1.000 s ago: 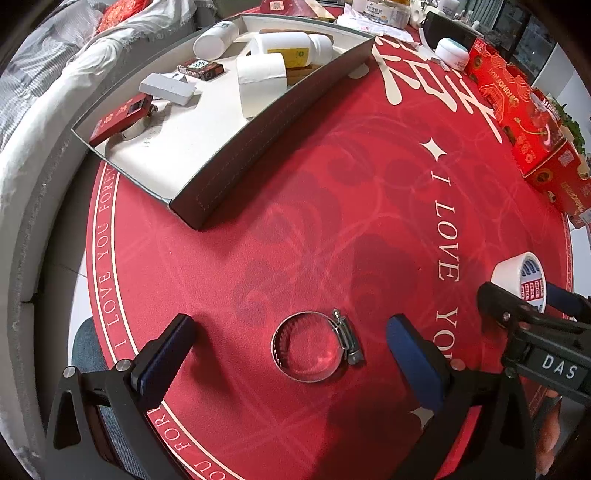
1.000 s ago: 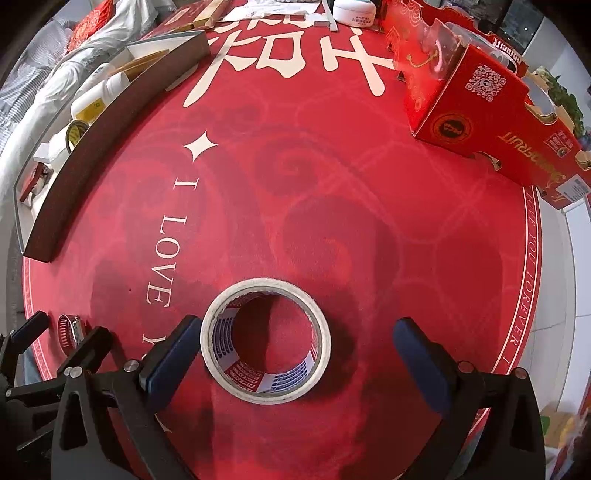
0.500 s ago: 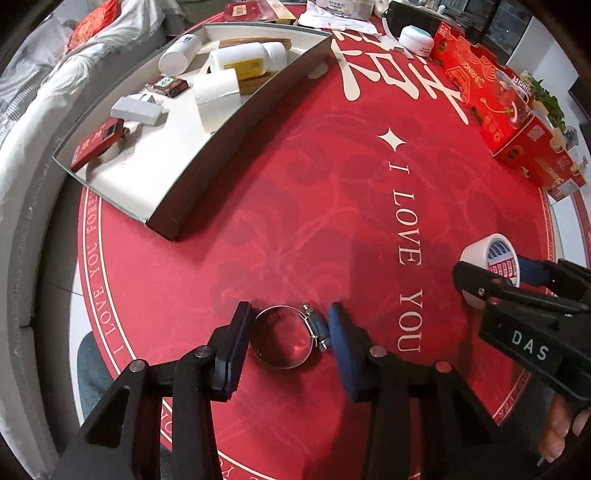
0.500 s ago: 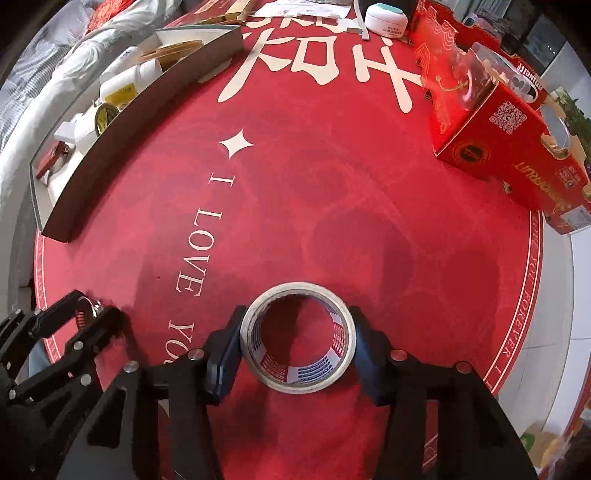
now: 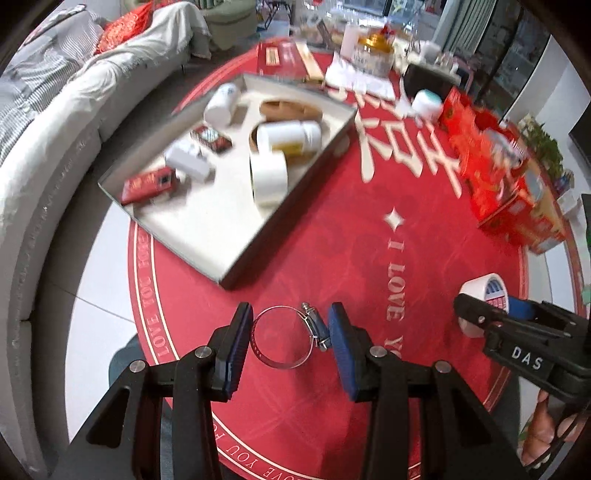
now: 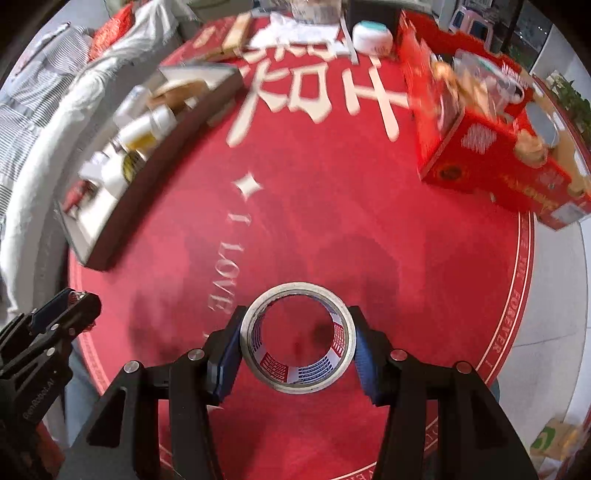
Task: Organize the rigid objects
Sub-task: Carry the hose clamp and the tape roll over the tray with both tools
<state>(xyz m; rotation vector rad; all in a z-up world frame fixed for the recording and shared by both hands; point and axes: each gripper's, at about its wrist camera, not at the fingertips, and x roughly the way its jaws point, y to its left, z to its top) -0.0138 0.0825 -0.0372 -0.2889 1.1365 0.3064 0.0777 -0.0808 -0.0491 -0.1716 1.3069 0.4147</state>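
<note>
A metal hose clamp (image 5: 286,338) hangs above the red round mat, pinched between the blue pads of my left gripper (image 5: 290,338), which is shut on it. My right gripper (image 6: 297,339) is shut on a white tape roll (image 6: 255,334) with red and blue print inside, also lifted off the mat. In the left wrist view the same tape roll (image 5: 484,290) shows at the right in the right gripper (image 5: 495,314). In the right wrist view the left gripper (image 6: 74,301) shows at the far left. A shallow grey tray (image 5: 229,278) holds bottles, a white tape roll and small boxes.
A red fruit carton (image 6: 491,158) stands at the right of the mat (image 6: 332,206). A white jar (image 6: 371,35), papers and boxes crowd the far edge. A grey sofa (image 5: 48,155) curves along the left. A hand (image 5: 546,435) holds the right gripper's handle.
Both grippers closed from wide open, the left onto the hose clamp, the right onto the tape roll. Both have since risen from the mat with their loads.
</note>
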